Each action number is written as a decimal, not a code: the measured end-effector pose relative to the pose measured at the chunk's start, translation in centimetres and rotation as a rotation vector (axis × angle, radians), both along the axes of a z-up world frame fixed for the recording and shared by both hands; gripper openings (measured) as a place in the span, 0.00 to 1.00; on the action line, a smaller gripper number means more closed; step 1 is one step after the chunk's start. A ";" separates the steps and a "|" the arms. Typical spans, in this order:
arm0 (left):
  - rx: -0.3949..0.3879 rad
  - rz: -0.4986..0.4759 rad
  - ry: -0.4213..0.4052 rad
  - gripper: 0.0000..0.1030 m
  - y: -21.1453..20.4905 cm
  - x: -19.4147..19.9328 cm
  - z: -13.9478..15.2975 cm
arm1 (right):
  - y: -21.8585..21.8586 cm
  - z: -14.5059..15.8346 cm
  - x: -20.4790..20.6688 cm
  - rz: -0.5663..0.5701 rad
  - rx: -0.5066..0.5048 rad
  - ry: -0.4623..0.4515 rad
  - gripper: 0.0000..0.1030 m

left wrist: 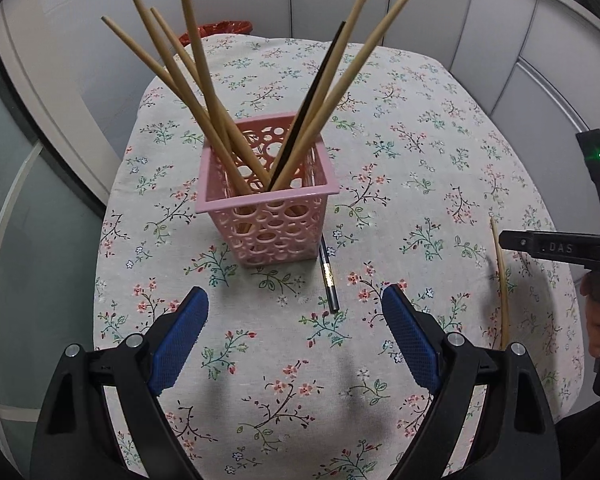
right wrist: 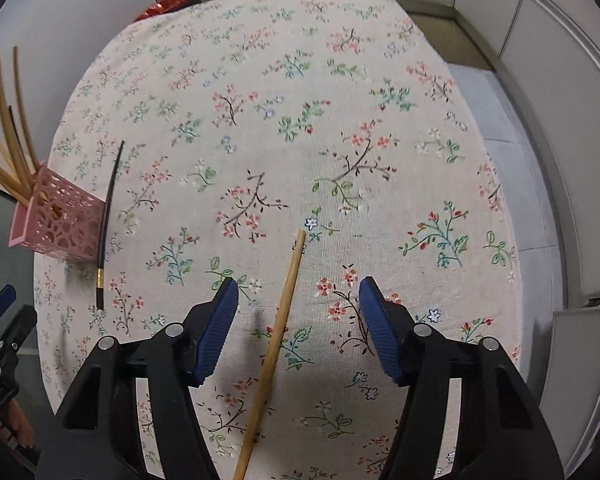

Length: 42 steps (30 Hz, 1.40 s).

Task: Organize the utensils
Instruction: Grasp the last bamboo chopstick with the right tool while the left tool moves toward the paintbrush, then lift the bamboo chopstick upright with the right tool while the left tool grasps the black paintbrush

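A pink perforated basket point(left wrist: 266, 208) stands on the floral tablecloth and holds several wooden chopsticks point(left wrist: 196, 80) and one black chopstick point(left wrist: 316, 92). It also shows at the left of the right wrist view point(right wrist: 60, 220). A second black chopstick point(left wrist: 327, 276) lies on the cloth beside the basket, also seen in the right wrist view point(right wrist: 107, 224). A loose wooden chopstick point(right wrist: 276, 344) lies on the cloth between the open fingers of my right gripper point(right wrist: 296, 312). It also shows in the left wrist view point(left wrist: 500, 280). My left gripper point(left wrist: 296, 320) is open and empty, just in front of the basket.
The floral tablecloth point(right wrist: 340, 140) covers a small table with its edges close on all sides. A red object point(left wrist: 220, 28) sits beyond the far edge. Grey panel walls point(left wrist: 500, 40) surround the table. The right tool point(left wrist: 560, 246) shows at the right of the left wrist view.
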<state>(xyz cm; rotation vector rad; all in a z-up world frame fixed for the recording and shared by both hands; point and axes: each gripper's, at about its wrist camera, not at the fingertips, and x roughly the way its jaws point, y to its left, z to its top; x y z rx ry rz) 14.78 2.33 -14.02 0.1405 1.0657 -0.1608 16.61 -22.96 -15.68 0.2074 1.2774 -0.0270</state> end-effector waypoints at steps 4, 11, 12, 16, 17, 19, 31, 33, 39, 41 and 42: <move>0.020 -0.013 0.002 0.84 -0.4 -0.3 -0.2 | 0.3 -1.1 0.5 0.014 -0.010 0.035 0.47; 0.047 -0.088 -0.022 0.83 -3.2 -1.5 0.2 | 2.0 -2.4 0.7 0.074 -0.115 0.011 0.09; 0.044 -0.105 -0.025 0.83 -4.0 -1.8 0.3 | 2.2 -2.4 0.7 0.085 -0.120 0.008 0.07; 0.035 -0.172 -0.024 0.76 -7.1 -2.6 0.5 | 1.1 -2.2 0.4 0.072 -0.054 0.017 0.05; 0.038 -0.179 -0.029 0.75 -7.9 -2.6 0.4 | 0.3 -2.1 0.3 0.057 -0.028 0.022 0.04; 0.066 -0.175 -0.038 0.71 -9.8 -1.9 -0.1 | -1.1 -1.7 -0.1 0.033 -0.008 0.015 0.04; 0.223 0.103 -0.025 0.49 -16.6 12.1 -6.3 | -8.2 0.3 -1.8 -0.084 0.117 -0.027 0.04; 0.249 0.154 -0.030 0.49 -16.6 14.2 -6.6 | -8.7 0.5 -1.8 -0.086 0.134 -0.028 0.04; 0.282 0.278 -0.021 0.47 -14.1 18.6 -7.2 | -9.1 1.4 -1.8 -0.066 0.171 -0.050 0.04; 0.287 0.316 -0.004 0.44 -13.0 19.4 -7.5 | -9.2 1.8 -1.9 -0.059 0.181 -0.059 0.04; 0.282 0.335 0.008 0.44 -12.3 19.9 -7.6 | -9.2 1.9 -2.0 -0.054 0.183 -0.063 0.04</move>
